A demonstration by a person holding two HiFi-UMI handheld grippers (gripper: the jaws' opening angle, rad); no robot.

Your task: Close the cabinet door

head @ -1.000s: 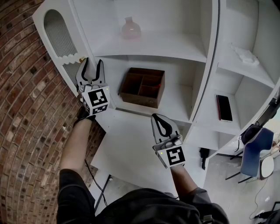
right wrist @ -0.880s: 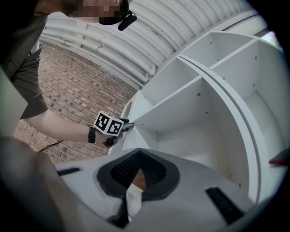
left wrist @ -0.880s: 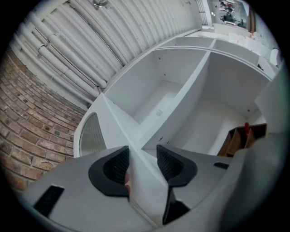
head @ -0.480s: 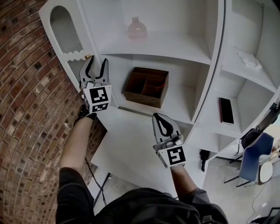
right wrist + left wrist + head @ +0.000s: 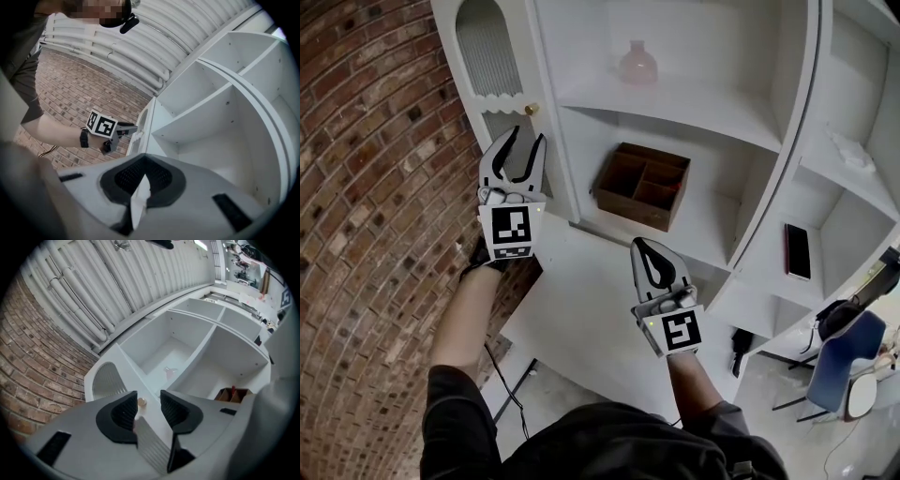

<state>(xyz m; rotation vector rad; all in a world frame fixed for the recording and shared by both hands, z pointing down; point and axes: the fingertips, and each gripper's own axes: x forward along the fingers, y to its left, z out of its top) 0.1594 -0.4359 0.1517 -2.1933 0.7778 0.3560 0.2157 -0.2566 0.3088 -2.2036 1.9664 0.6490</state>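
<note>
The white cabinet door (image 5: 487, 56) with an arched ribbed panel stands at the cabinet's left end, a small brass knob (image 5: 531, 109) near its edge. My left gripper (image 5: 521, 141) points up at the door just below the knob. In the left gripper view the knob (image 5: 141, 402) and the door's lower ribbed panel show in the gap of the left gripper (image 5: 149, 404). Its jaws have just been closing, and the pads press on nothing. My right gripper (image 5: 649, 251) hangs shut and empty in front of the lower shelf. The right gripper view shows the door (image 5: 142, 119) from the side.
A brick wall (image 5: 366, 187) runs close along the left. On the shelves are a pink vase (image 5: 637, 66), a divided wooden box (image 5: 644, 185) and a dark phone (image 5: 797, 250). A white ledge (image 5: 581, 309) juts out below. A blue chair (image 5: 844, 370) stands at the lower right.
My left gripper has moved up the door face toward the knob and its jaws have narrowed a little. The right gripper has shifted slightly. The head view has swung left.
</note>
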